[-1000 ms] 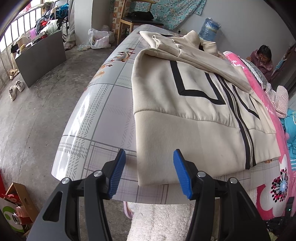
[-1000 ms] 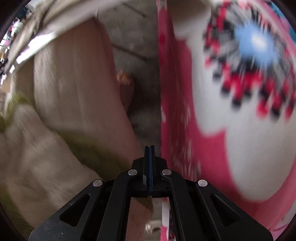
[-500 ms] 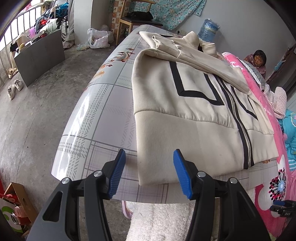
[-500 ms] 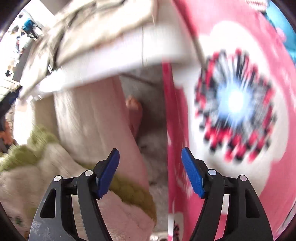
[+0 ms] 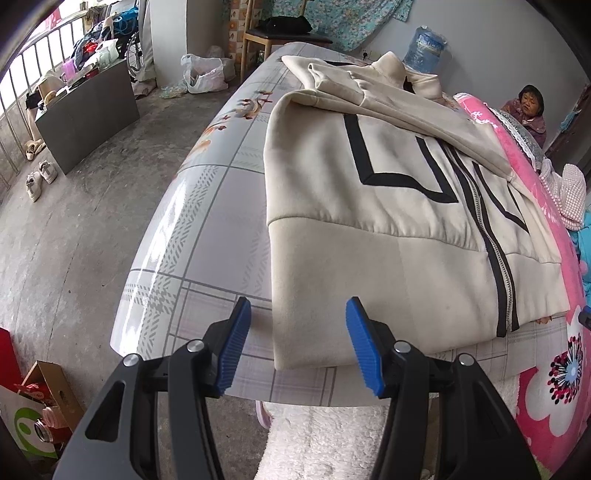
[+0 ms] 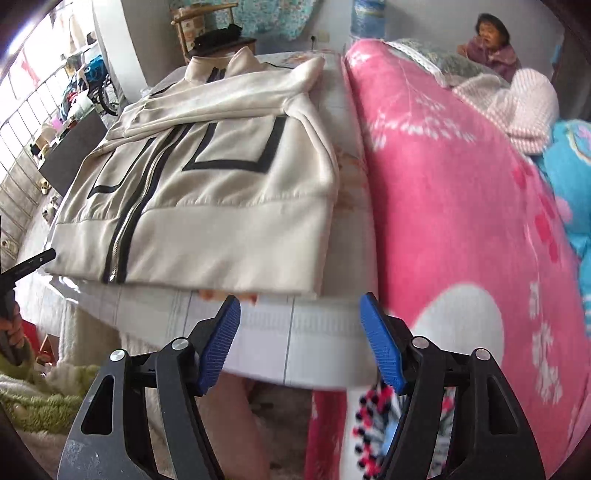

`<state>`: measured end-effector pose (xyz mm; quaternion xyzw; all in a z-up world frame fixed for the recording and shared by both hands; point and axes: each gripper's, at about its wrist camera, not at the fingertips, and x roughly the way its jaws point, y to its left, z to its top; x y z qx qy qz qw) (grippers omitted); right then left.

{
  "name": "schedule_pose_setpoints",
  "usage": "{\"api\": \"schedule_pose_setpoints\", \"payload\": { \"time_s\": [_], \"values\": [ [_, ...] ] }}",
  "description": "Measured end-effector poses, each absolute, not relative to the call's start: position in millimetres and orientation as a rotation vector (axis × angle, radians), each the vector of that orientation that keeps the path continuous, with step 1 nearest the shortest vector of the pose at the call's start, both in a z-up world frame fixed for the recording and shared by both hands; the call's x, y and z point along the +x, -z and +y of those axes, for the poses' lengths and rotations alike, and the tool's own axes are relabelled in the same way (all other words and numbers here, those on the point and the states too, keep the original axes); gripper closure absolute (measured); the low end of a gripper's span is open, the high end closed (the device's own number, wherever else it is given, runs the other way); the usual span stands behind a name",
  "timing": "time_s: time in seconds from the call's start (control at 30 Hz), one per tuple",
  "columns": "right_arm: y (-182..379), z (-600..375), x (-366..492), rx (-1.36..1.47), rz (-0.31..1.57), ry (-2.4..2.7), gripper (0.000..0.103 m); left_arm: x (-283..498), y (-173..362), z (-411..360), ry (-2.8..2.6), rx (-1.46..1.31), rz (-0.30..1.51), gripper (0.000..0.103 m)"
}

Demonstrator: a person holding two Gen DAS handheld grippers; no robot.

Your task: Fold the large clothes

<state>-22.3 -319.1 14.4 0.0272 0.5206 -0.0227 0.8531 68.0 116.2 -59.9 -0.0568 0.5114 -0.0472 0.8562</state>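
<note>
A cream zip-up jacket (image 5: 369, 221) with black stripes lies flat on the patterned table (image 5: 192, 229), sleeves folded across its chest. My left gripper (image 5: 297, 347) hovers open over the jacket's near left hem corner, its blue pads clear of the cloth. In the right wrist view the same jacket (image 6: 207, 192) lies ahead and to the left. My right gripper (image 6: 299, 339) hangs over the table's near edge (image 6: 280, 332), just short of the hem; its jaws stand wide and are closing slightly, with nothing between them.
A pink flowered blanket (image 6: 461, 206) is heaped along the table's right side. A person (image 6: 491, 40) sits beyond it. A chair (image 5: 284, 33) and water jug (image 5: 424, 48) stand at the far end. A grey cabinet (image 5: 88, 114) and cardboard box (image 5: 40, 398) are on the floor at left.
My right gripper has gone from shut to open and has risen and tilted up, from facing the blanket and floor to facing the jacket. The left gripper has held still.
</note>
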Motion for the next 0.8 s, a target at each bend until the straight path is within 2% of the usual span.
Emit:
{"api": "schedule_pose_setpoints", "payload": {
  "time_s": [0.03,0.13,0.2,0.3,0.53,0.8],
  "values": [
    [-10,-320,-14,0.059,1.098,0.041,0.043,68,60,115,0.094,-0.114,1.078,0.051],
    [4,-327,3,0.079,1.143,0.026,0.06,69,60,112,0.085,-0.104,1.084,0.051],
    [7,-334,5,0.101,1.175,0.017,0.083,69,60,111,0.079,-0.101,1.089,0.051],
    [11,-336,1,0.128,1.182,0.009,0.097,70,60,110,0.071,-0.096,1.096,0.051],
    [-16,-337,-31,0.154,1.149,-0.01,0.103,73,61,106,0.069,-0.074,1.107,0.051],
    [-11,-328,-88,0.149,1.274,-0.065,0.103,75,60,104,0.082,-0.064,1.114,0.051]
  ]
}}
